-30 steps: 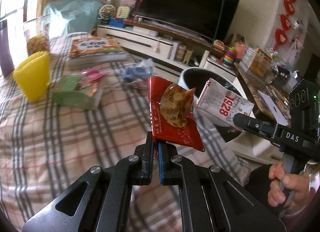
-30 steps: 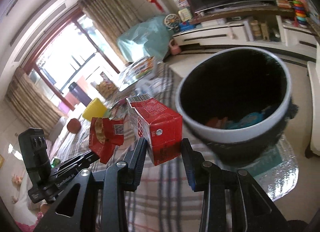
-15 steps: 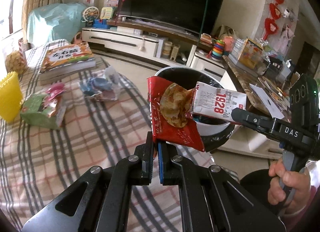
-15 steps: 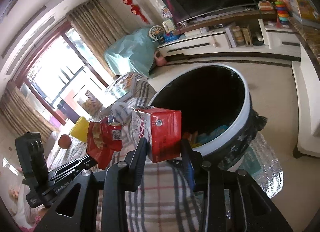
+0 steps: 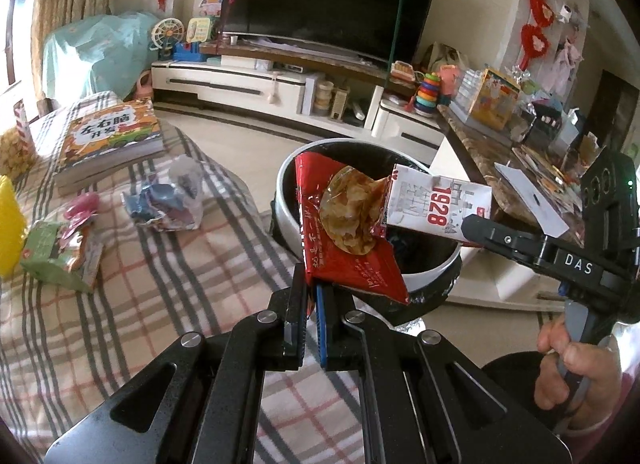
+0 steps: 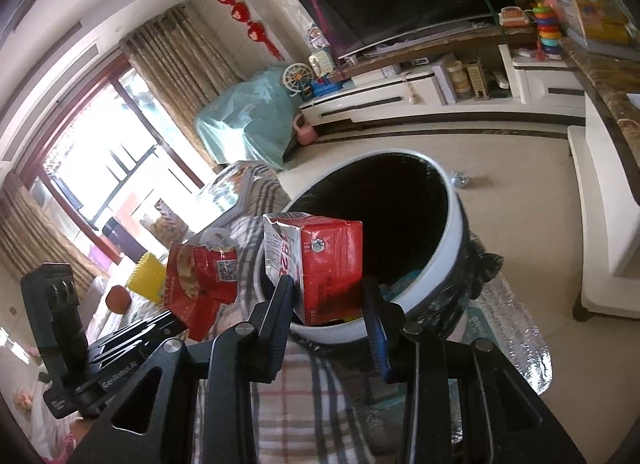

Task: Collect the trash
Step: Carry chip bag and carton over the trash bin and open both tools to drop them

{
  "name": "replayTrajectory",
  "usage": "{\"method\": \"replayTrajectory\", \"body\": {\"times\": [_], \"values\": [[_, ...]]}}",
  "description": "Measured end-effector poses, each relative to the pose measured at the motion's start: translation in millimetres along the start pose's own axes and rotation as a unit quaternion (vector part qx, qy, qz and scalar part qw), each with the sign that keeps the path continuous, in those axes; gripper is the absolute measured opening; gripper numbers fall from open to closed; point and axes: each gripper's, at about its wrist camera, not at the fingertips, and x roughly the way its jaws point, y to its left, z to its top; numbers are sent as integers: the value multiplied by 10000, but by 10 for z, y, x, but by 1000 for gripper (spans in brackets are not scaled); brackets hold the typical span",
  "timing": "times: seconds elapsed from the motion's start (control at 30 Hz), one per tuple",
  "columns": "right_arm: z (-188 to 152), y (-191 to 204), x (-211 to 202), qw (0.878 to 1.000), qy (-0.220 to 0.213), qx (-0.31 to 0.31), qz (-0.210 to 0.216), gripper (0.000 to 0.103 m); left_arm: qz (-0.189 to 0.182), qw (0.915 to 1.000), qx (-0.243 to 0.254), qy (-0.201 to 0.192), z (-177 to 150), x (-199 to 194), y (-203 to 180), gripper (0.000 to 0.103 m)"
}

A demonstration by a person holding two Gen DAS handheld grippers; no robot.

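while the plaid cloth (image 5: 168, 264) covers the surface at the left of the left wrist view, loose items lie on it: a yellow container (image 5: 10, 232) at the far edge, a green packet (image 5: 60, 260) beside it, a picture book (image 5: 110, 139) further back, and a crumpled clear bag (image 5: 168, 199) nearer the middle. moving right, the left gripper (image 5: 312, 296) has its jaws pressed together on the lower corner of a red snack wrapper (image 5: 348, 240), which stands up above the fingertips with its clear window facing the camera. behind the wrapper sits the trash bin (image 5: 432, 272), a white-rimmed round bin with a black liner, just off the edge of the cloth. further right, the right gripper (image 5: 472, 229) reaches in from the side, its handle held by a hand (image 5: 568, 364), and holds a milk carton (image 5: 436, 203) over the bin's mouth, touching the wrapper's edge.

in the right wrist view, the wrapper (image 6: 200, 284) shows at the left in the other tool's tip. the carton (image 6: 316, 264), red with a torn white top, is clamped between the two fingers of the right gripper (image 6: 332, 304), tilted, in front of the bin's near rim (image 6: 452, 256). coloured scraps lie inside the bin.
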Motion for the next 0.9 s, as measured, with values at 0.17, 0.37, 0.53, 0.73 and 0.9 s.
{"method": "replayTrajectory", "body": {"times": [0.17,0.37,0.53,0.73,0.9], "values": [[65,-47,-16,9999,-39,-29,-131,35,-1,9999,65,81,76,112,-75,3],[155,-79,-2,9996,-73,-79,-257,35,30,9998,168,126,191,224,-158,3],[221,-103,38,9994,-60,-102,-322,35,54,9995,251,169,268,325,-232,3],[302,-123,99,9987,-48,-170,-479,35,58,9995,237,223,338,451,-286,3],[344,-110,162,9978,-17,-293,-592,35,43,9995,211,252,383,526,-307,3]]}}
